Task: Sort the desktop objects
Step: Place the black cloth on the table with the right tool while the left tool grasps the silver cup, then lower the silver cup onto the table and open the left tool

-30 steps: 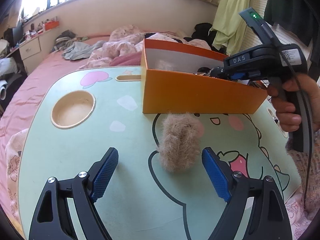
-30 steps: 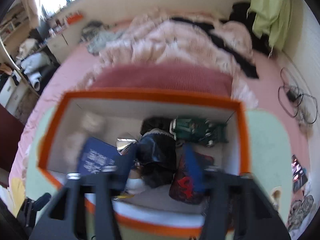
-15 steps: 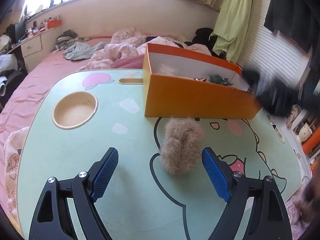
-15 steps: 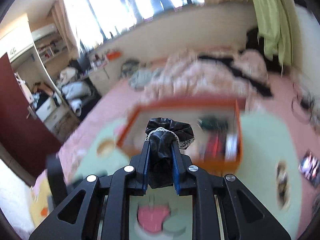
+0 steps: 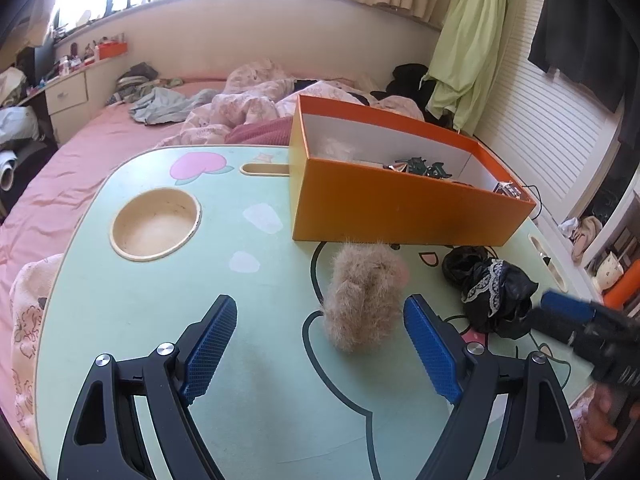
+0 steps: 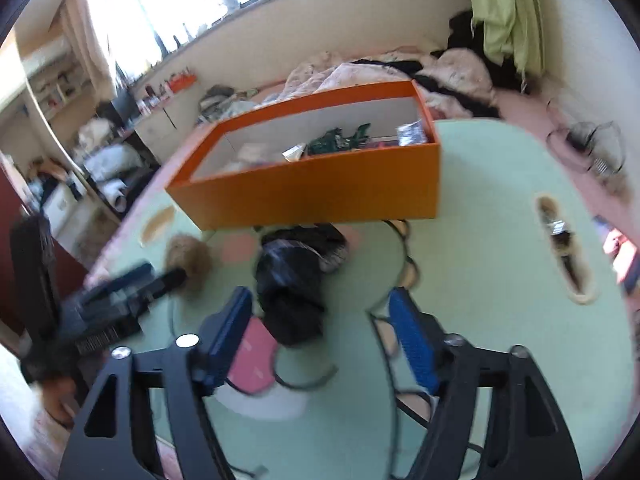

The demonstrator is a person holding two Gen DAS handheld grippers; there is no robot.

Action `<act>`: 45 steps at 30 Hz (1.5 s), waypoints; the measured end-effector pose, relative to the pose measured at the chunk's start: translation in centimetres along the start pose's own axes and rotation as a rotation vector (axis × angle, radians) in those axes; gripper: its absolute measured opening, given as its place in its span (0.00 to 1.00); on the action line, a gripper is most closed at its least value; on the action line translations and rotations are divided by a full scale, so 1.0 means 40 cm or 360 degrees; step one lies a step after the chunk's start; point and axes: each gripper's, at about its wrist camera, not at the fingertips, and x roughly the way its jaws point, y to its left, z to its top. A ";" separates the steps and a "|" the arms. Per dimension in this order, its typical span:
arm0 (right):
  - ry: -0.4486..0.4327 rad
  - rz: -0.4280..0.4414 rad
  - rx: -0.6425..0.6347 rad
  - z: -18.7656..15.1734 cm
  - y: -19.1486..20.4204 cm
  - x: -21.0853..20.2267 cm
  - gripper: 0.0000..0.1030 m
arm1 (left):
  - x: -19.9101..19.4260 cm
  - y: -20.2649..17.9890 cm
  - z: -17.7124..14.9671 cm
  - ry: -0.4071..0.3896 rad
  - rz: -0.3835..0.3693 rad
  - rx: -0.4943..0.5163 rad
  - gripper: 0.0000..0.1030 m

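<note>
Lying crumpled on the table (image 5: 132, 320), the black bundle (image 5: 490, 296) with its lace trim sits just in front of the box (image 5: 400, 208), free of any grip. In the right wrist view the same bundle (image 6: 294, 292) rests ahead of the right gripper (image 6: 320, 332), whose jaws have just been opening; the cloth lies partly between the blue fingers (image 6: 412, 340) but the pads do not press on it. Beside it, nearer the table's middle, lies the fur ball (image 5: 364, 300), close to the box wall but seemingly apart from it. The left gripper (image 5: 320, 348) hangs over the table with its jaws wide, the fur ball between its pads and nearer the right-hand one, touching neither as far as I can tell.

Inside the box a green item (image 5: 420, 168) and a few small packets remain, so the sorting looks to be running outward: things come out of the box and are laid on the table. This step, setting the bundle down, seems finished. Next, I judge, the right gripper needs to back off cleanly so the lace does not snag on a pad, then return to the box for another piece. The left could close on the fur ball, which is soft and will squash, so a full squeeze low on it would be wise.
</note>
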 end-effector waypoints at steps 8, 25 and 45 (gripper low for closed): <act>0.0156 -0.0251 -0.0167 -0.029 0.031 0.098 0.86 | -0.009 -0.027 0.065 0.0018 -0.0118 -0.0010 0.83; 0.0185 -0.0230 -0.0164 -0.010 0.041 0.101 1.00 | 0.387 -0.247 0.367 0.0707 0.0005 0.0247 0.39; 0.0181 -0.0234 -0.0155 -0.001 0.024 0.111 1.00 | 0.014 -0.141 0.134 0.0120 -0.0213 0.0173 0.29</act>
